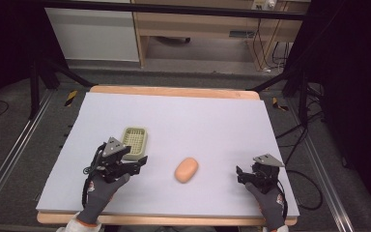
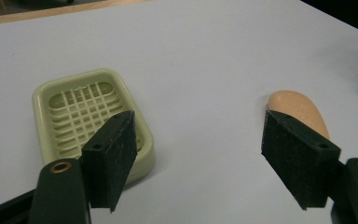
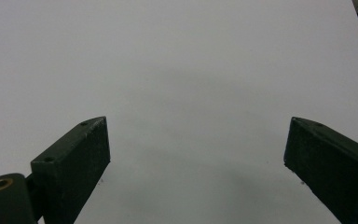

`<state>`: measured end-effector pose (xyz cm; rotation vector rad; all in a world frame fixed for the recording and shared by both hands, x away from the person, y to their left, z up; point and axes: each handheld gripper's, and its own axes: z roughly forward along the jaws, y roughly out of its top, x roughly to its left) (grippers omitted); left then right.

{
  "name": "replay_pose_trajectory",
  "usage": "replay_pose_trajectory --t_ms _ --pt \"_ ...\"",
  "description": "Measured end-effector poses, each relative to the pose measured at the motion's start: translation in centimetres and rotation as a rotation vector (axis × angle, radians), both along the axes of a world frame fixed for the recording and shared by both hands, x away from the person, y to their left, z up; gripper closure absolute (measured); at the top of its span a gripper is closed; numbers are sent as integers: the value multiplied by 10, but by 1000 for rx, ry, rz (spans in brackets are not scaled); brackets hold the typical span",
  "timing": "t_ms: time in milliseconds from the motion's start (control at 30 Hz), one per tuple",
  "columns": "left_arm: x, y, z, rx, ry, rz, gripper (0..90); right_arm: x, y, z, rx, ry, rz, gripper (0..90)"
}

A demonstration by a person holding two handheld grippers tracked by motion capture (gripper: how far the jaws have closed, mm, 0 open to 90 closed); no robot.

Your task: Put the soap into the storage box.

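Observation:
A pale green soap dish [image 1: 134, 141] with a slotted bottom lies on the left half of the table's white sheet [image 1: 212, 125]. To its right lies an orange oval bar of soap [image 1: 186, 169]. My left gripper [image 1: 139, 165] is open just below the dish's near right corner, holding nothing. In the left gripper view the soap dish [image 2: 81, 112] shows behind the left jaw and the soap [image 2: 298, 108] behind the right jaw, with my left gripper [image 2: 198, 140] wide open over bare sheet. My right gripper [image 1: 240, 174] is open right of the soap, its jaws [image 3: 196, 140] over bare sheet.
The wooden table edge [image 1: 174, 91] frames the sheet. Beyond the table stand a wooden desk [image 1: 198, 29], dark tripod legs [image 1: 34, 87] and cables [image 1: 294, 140] on the floor. Gloved hands hold both grippers at the near edge.

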<state>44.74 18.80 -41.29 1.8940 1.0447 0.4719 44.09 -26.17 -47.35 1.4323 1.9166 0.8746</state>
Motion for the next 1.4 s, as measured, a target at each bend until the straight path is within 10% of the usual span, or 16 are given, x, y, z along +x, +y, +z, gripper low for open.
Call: replay_pose_trajectory --t_ms 1400 --pt "13 -76 -5 67 33 -135 263 1 1 -1 -3 13 5 69"
